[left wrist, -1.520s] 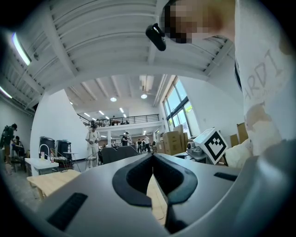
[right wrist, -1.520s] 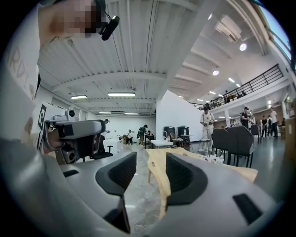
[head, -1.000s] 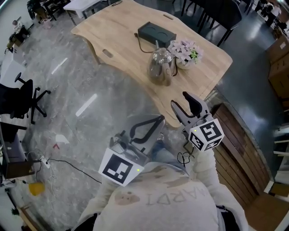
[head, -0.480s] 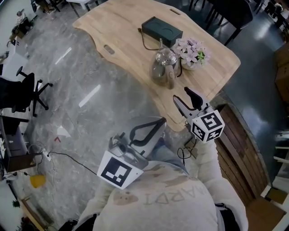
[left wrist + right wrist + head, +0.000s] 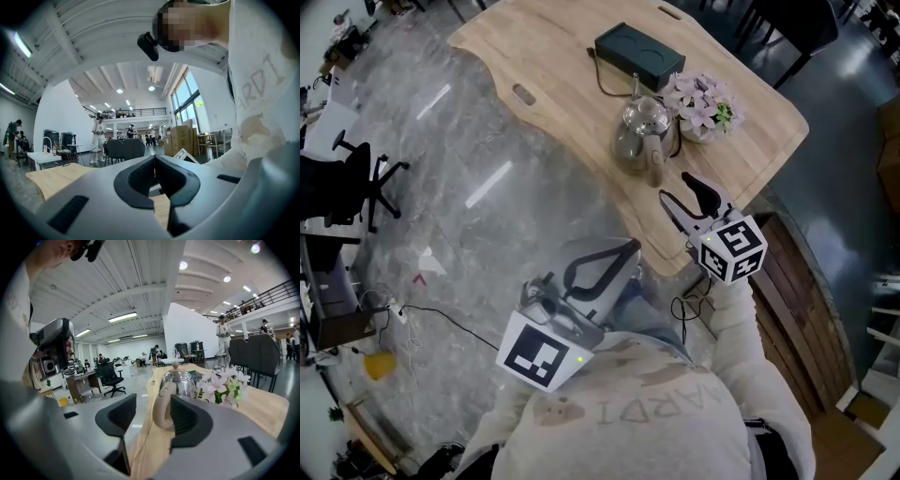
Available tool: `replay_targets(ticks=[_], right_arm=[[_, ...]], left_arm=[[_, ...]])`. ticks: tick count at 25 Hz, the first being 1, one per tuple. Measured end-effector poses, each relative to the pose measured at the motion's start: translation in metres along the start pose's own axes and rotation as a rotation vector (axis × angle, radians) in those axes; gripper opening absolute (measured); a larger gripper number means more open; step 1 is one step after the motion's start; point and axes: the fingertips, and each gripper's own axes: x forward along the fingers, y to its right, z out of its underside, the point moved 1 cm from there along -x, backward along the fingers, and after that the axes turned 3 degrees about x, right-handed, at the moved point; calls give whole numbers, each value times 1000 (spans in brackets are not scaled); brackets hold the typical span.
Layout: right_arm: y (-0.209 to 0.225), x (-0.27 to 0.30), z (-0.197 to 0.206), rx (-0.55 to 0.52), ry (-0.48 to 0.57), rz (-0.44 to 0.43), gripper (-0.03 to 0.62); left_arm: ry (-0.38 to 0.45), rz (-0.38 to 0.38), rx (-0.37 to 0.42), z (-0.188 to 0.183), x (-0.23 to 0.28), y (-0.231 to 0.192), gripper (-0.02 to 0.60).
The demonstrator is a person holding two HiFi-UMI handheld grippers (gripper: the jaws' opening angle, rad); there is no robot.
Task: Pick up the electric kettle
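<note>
– two tools, one kettle?
– yes. one kettle (image 5: 642,139), one bunch of flowers (image 5: 705,101) and one dark box (image 5: 639,54), all on one table (image 5: 553,84).
– where does the kettle sit?
– near the table's near edge. the flowers are just beside it and the box is behind. bare wood runs off to its left.
– the right tool (image 5: 674,187)?
– head view puts it at that near edge, close to the kettle's handle (image 5: 654,171). only its own view shows the jaws wide, with the handle lined up in the gap and not clamped.
– and the left tool (image 5: 628,251)?
– head view has it low over the floor (image 5: 487,244), near the person's chest, off the table. its own view shows the jaws pressed together with nothing between. that view also takes in a hall with people, which the head view misses.
</note>
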Motion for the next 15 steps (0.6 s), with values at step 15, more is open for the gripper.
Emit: replay_targets(ticks=[15], right_arm=[[17, 36, 23, 3, -108, -143, 213]], left_arm=[[-50, -23, -23, 16, 19, -17, 14]])
